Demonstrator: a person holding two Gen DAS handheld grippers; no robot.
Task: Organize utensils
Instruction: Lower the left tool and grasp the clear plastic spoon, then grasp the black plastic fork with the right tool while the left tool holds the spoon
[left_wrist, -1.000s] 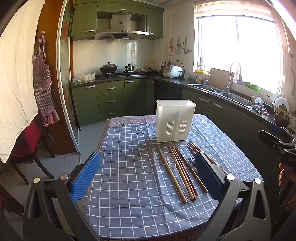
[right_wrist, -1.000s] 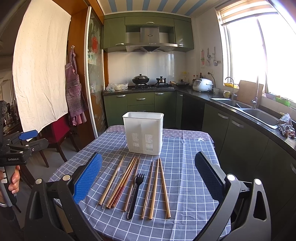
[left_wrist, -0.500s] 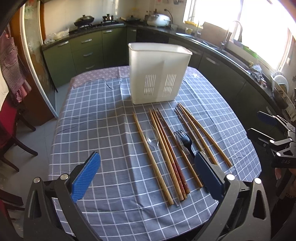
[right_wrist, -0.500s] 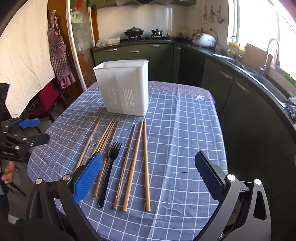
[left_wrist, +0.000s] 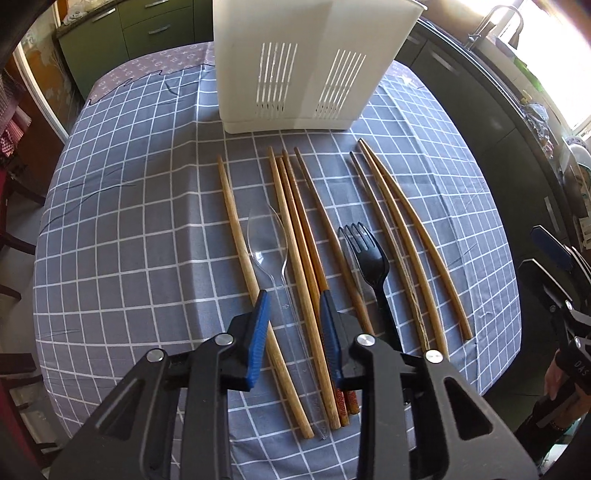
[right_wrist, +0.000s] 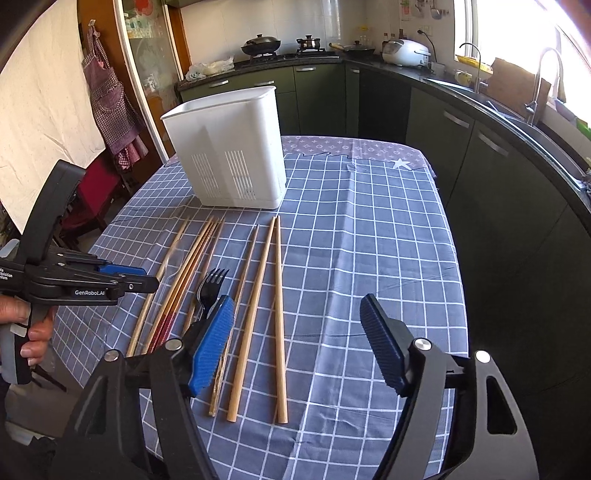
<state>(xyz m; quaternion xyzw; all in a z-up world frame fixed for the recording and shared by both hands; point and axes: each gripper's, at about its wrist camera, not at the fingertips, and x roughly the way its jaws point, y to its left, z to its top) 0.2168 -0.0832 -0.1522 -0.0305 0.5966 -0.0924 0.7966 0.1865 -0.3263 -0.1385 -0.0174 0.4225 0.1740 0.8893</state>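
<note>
"GenRobot.AI" in white on left hand-held gripper (right_wrist: 142, 277) body; other txt too blurry.

We see strong daylight pouring from the window (right_wrist: 517, 33) at the right, blown out to white glare there. The checked cloth on the desk (left_wrist: 147, 221) is evenly bright, with soft shadows beside the white holder (right_wrist: 236, 155). Fisheye bending curves the edges, and the corners fall dark. Focus stays sharp throughout.
</note>
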